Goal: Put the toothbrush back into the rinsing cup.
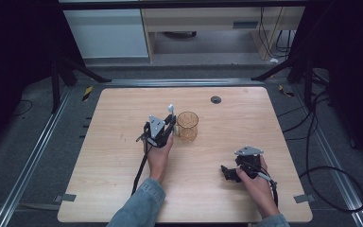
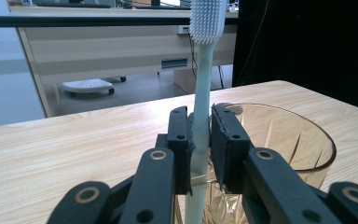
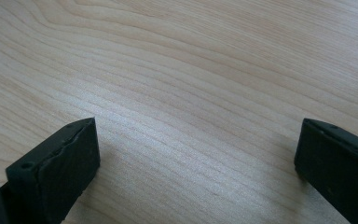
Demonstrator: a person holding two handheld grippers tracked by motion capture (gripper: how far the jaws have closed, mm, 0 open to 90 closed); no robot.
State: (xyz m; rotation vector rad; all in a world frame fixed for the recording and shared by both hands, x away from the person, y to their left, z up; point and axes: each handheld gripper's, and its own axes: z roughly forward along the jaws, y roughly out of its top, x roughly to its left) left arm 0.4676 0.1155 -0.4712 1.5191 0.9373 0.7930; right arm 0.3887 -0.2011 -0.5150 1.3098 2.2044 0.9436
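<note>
Nearest the person, toward five o'clock on the table, the right gripper lies low with its jaws spread wide over bare wood, nothing between them. Farther in, near the table's centre, the left gripper is clamped on the handle of a pale toothbrush, held upright with its bristled head at twelve o'clock. Just beyond, at about three o'clock of that gripper, stands a clear amber cup, the toothbrush beside its rim.

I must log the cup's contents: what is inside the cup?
The amber cup looks empty; the toothbrush, clamped upright in the left gripper, stands beside it. Its jaws cover the cup's bottom.
</note>
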